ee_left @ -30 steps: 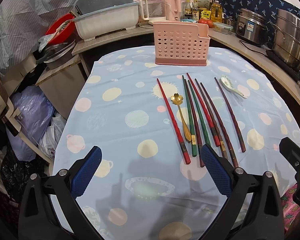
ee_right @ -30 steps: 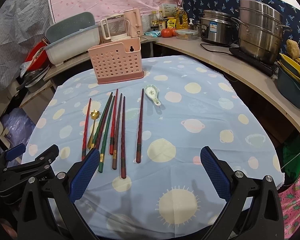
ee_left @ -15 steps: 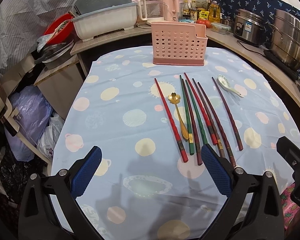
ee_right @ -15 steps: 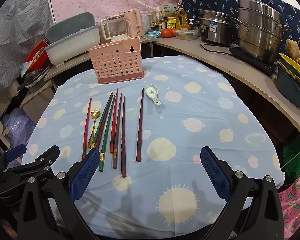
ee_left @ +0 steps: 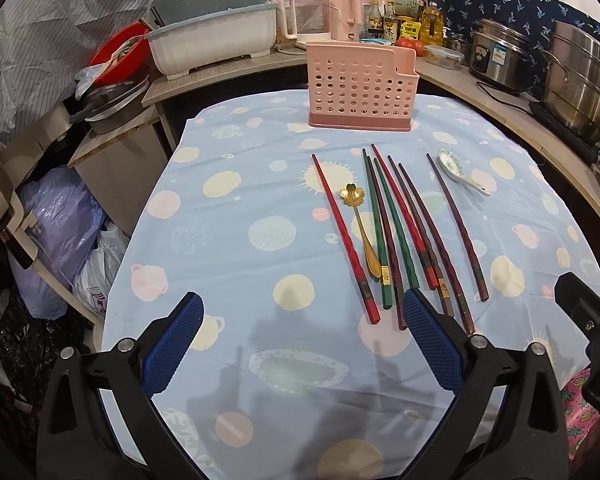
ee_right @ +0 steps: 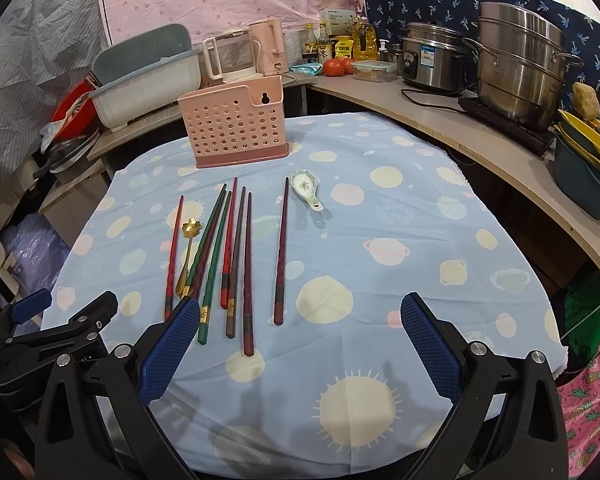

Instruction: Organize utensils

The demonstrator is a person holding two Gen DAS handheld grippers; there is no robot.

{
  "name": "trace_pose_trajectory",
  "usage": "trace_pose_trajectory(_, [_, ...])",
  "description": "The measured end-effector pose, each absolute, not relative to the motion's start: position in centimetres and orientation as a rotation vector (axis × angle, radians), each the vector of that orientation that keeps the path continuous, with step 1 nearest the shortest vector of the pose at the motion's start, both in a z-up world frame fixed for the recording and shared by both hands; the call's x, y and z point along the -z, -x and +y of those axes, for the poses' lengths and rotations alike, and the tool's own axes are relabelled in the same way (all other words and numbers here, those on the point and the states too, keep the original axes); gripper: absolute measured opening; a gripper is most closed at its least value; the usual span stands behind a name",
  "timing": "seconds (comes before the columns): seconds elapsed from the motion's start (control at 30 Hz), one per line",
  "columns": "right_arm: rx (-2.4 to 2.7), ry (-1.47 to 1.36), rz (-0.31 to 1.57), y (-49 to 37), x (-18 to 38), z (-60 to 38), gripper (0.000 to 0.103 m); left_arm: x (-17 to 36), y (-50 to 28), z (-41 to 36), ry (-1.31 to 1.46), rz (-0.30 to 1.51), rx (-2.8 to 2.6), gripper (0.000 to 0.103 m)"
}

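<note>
Setting: a table covered by a pale blue tablecloth (ee_left: 228, 248) printed with circles, suns and planets is seen from two cameras looking forward along the grippers.
Left gripper (ee_left: 300, 340): held low over the near edge of the cloth, its blue-padded fingers (ee_left: 172, 340) spread wide apart with nothing between them.
Right gripper (ee_right: 296, 344): held likewise over the near edge, its fingers (ee_right: 430, 344) set wide and empty; the left gripper's black frame is seen at its lower left.
Chopsticks (ee_left: 396, 224): laid flat on the cloth in a loose fan, tips pointing toward the far side; red, green and dark brown sticks are mixed, several touching or crossing near their handles.
Lone red chopstick (ee_left: 342, 232): placed at the left of the group, apart from the rest.
Lone dark chopstick (ee_left: 456, 226): placed at the right of the group, apart from the rest.
Gold spoon (ee_left: 362, 232): laid between the lone red chopstick and the green ones, its flower-shaped bowl pointing away.
Ceramic spoon (ee_left: 458, 170): white with a green pattern, laid just right of the lone dark chopstick.
Utensil holder (ee_left: 360, 84): a pink perforated plastic caddy, stood upright at the far side of the cloth, beyond the chopstick tips; its inside cannot be seen.
Surroundings: a wooden counter (ee_right: 480, 136) curving behind and to the right is loaded with steel pots (ee_right: 516, 60), bottles and a dish rack (ee_left: 212, 40).
</note>
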State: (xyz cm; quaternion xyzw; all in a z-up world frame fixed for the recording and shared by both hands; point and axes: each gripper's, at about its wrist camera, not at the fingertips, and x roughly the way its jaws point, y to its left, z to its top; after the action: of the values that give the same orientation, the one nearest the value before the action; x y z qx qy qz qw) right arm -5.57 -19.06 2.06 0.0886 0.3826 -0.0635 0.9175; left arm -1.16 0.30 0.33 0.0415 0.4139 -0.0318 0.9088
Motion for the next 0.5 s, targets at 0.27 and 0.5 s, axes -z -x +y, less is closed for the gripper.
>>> trace_pose_trajectory(0.27, [0.13, -0.183, 0.787, 5.54, -2.06, -18.99, 0.096, -0.31, 1.12, 0.39, -0.085, 0.855, 0.067, 0.095])
trace_pose_trajectory(0.5, [0.131, -0.182, 0.789, 5.55, -2.03, -18.95, 0.096, -0.34, 1.11, 0.48, -0.083, 0.855, 0.066, 0.095])
